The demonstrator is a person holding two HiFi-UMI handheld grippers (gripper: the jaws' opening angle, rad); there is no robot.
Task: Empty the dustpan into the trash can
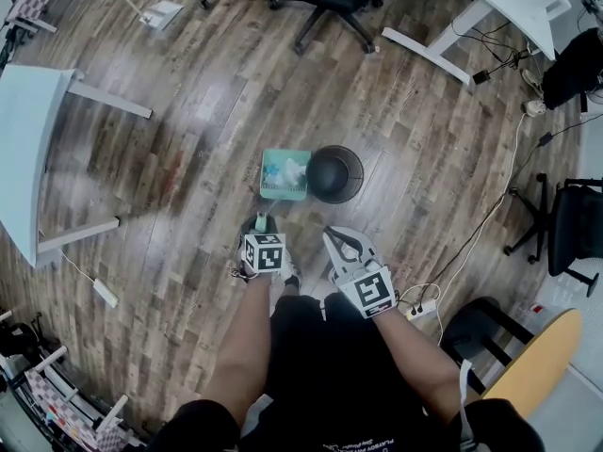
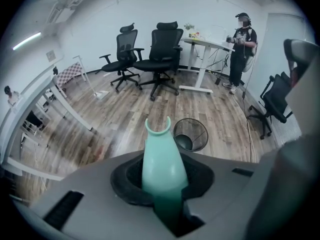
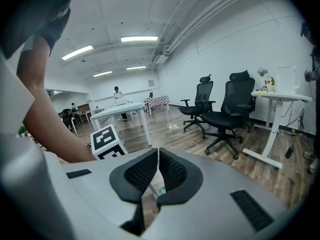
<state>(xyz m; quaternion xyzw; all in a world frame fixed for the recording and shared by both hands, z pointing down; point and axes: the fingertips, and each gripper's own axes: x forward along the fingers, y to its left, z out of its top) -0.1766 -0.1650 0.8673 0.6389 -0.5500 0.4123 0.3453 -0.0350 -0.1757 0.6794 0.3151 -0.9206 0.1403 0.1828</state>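
The left gripper (image 2: 163,176) is clenched on the long mint-green handle (image 2: 161,156) of the dustpan. In the left gripper view the handle fills the narrow gap between the two black pads (image 2: 125,183), which bear on it from both sides. The handle's forked end shows beyond the pads at the centre of the frame. The jaws stand only as far apart as the handle is thick.

In the head view the same left gripper (image 1: 264,228), with its square-marker cube facing the camera, sits just below the centre of the frame over the near end of the handle (image 1: 262,220). The mint-green plastic dustpan (image 1: 281,188) rests on the brown wood-plank floor (image 1: 188,111) at the centre of the frame, with pale crumpled scraps in its tray. Just to its right stands the black wire-mesh trash can (image 1: 334,173), upright and round. The two are side by side, and whether they touch cannot be told. In the left gripper view the trash can (image 2: 190,134) appears just right of the handle's tip.

The right gripper (image 3: 158,154) is closed and empty: its ribbed black pads (image 3: 173,172) meet at their tips with nothing between them. In the head view the right gripper (image 1: 341,245) hangs right of the left one, below the trash can in the frame and clear of both the can and the dustpan.
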